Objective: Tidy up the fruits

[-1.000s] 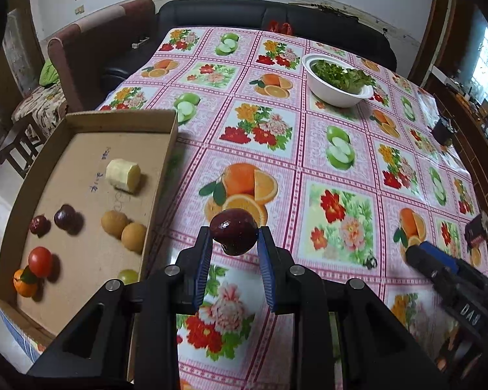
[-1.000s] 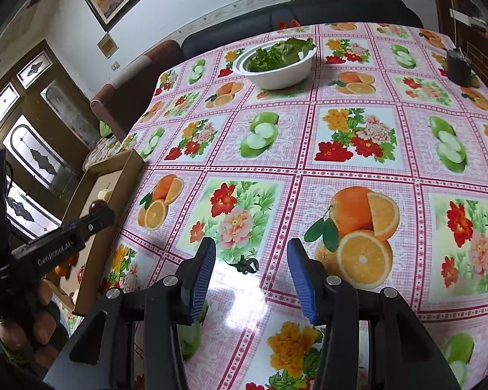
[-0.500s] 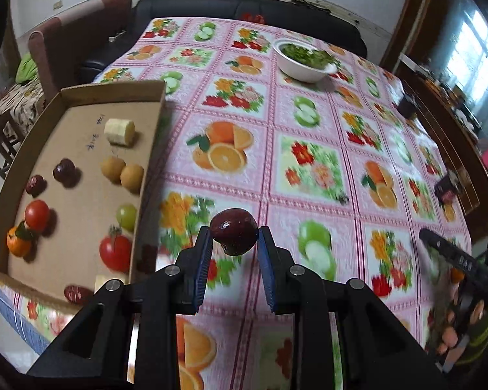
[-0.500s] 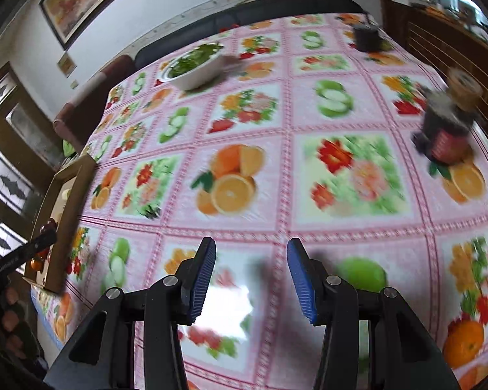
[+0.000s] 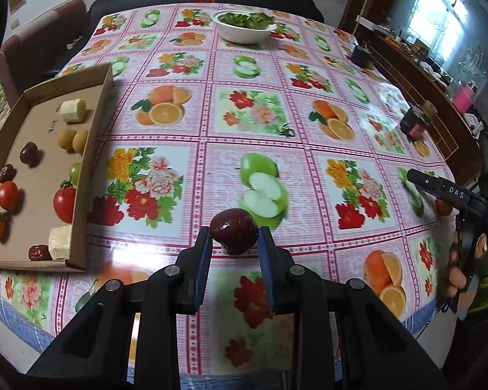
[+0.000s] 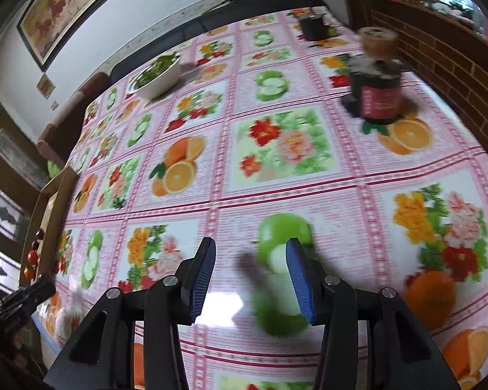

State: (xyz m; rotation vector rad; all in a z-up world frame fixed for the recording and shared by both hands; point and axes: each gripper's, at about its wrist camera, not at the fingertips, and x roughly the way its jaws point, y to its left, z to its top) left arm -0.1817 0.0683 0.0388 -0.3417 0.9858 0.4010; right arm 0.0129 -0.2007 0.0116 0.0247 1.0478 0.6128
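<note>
Brightness: daylit room, even and fairly bright in both views; corners fall to black vignette.
Light source: window (image 5: 439, 16) at upper right of the left wrist view, blown out white.
Glare: pale sheen on the glossy tablecloth (image 5: 244, 104) along its near edge in both views.
Shadows: soft and short, beside the fruits in the cardboard tray (image 5: 94, 136) at the table's left edge.
Blur: left wrist view mostly sharp; right wrist view smeared by motion, the dark jar (image 6: 379, 97) near the right edge streaked.
Distortion: strong fisheye; table edges and wall lines bow outward.
</note>
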